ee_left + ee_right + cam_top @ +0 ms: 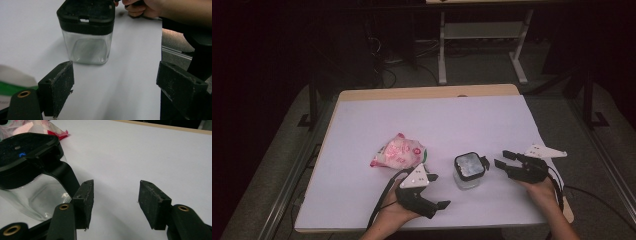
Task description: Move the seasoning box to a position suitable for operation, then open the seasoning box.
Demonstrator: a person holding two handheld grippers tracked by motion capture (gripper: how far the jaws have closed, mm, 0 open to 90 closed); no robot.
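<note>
High view: clear jar (469,171), black lid on, upright on white sheet (437,120) between left gripper (439,204) and right gripper (500,158), snack bag (398,151) near; both jaws wide, empty; right gripper view: lid's side latch (65,173) just beside one jaw

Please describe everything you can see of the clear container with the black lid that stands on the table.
The container is a small square jar with rounded corners. Its body looks like clear plastic or glass and seems empty. A black lid sits closed on top, with a small slot at its edge and a black latch hanging down one side. It stands upright on the white table cover, near the front edge, between the left gripper and the right gripper, right of the pink bag. Neither gripper's jaws hold it.
</note>
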